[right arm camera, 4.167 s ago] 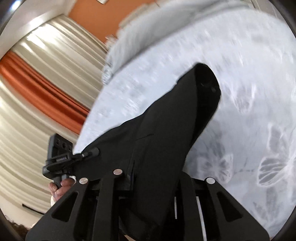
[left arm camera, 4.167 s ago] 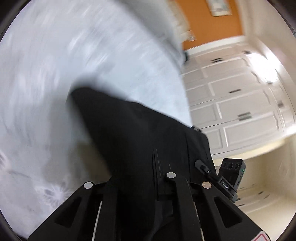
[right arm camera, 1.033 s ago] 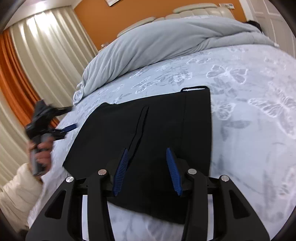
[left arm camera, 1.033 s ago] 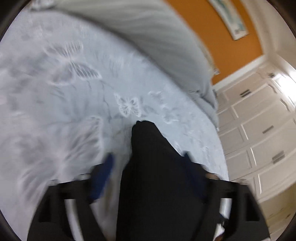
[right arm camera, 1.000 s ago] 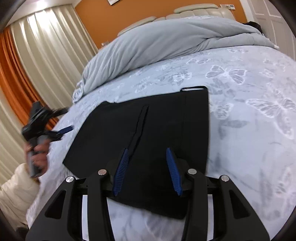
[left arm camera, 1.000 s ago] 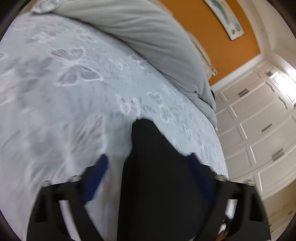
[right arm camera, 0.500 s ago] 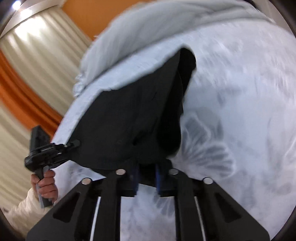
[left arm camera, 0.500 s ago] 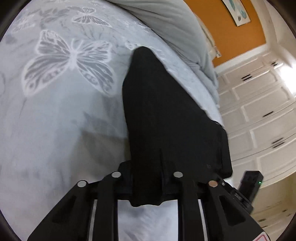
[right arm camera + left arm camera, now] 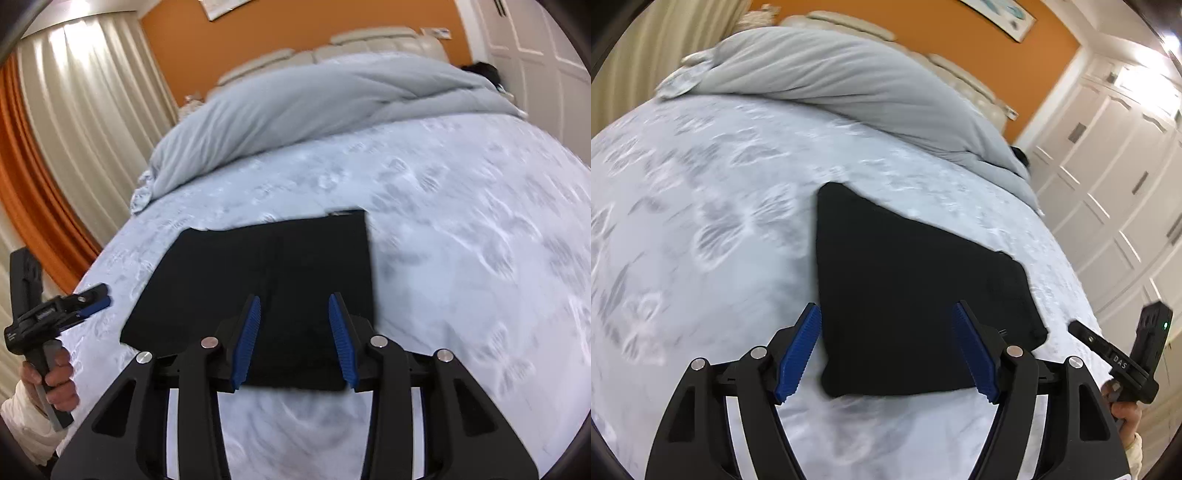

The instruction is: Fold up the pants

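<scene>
The black pants (image 9: 908, 280) lie folded into a flat rectangle on the pale butterfly-print bedspread (image 9: 701, 229). They also show in the right wrist view (image 9: 266, 280). My left gripper (image 9: 890, 350) is open and empty, held just above the near edge of the pants. My right gripper (image 9: 295, 332) is open and empty, hovering over the near edge of the pants. In the right wrist view the left gripper (image 9: 88, 299) shows at far left, in a hand. In the left wrist view the right gripper's body (image 9: 1123, 354) shows at far right.
A bunched grey duvet (image 9: 831, 77) lies across the head of the bed, also in the right wrist view (image 9: 314, 107). White cupboard doors (image 9: 1115, 177) stand right of the bed. Curtains (image 9: 74, 140) hang on the left. The bedspread around the pants is bare.
Both grippers were shut on the pants half a second ago; both have let go, opened and drawn back. The pants now lie flat and folded on the bed.
</scene>
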Available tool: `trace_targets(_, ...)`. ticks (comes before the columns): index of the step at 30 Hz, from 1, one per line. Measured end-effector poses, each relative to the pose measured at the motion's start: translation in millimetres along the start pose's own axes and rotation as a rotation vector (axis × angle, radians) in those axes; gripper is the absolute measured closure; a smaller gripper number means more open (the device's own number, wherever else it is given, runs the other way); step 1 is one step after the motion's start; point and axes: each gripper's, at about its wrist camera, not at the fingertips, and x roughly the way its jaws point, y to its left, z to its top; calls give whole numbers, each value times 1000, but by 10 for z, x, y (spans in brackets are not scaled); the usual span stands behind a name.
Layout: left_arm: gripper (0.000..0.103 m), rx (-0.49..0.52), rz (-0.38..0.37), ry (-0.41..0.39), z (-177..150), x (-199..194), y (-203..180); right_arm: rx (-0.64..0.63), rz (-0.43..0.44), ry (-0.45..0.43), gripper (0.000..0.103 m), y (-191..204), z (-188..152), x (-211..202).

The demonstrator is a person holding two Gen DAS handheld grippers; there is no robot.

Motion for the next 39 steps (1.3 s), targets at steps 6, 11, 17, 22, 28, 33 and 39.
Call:
trace_targets(6,36,97,170,120,-290,745,133,54,-120,156,66,-299,-312,550)
trace_targets(11,35,-59,236,206,-206,427,498,102,-159,68,26,-97,-158,-225)
trace_targets(17,20,-404,-14,186,-435,-145,905,86,-73,173,33,96,-564,-307)
trace_targets(22,22,-400,-97,222,-709,142,669,175,-84,231,45,-225,-745,244)
trace_targets(28,84,-293,-59,170,-428,457,636,227,-21,169,72,-336,-450,605)
trace_targets(33,87,-221,-26,178,-261,442,745,126,-67,130,101,-387,-256,428)
trace_targets(39,77,-252,-8,156,-358,205,1000,230,-201,107,101,-710,-440,231)
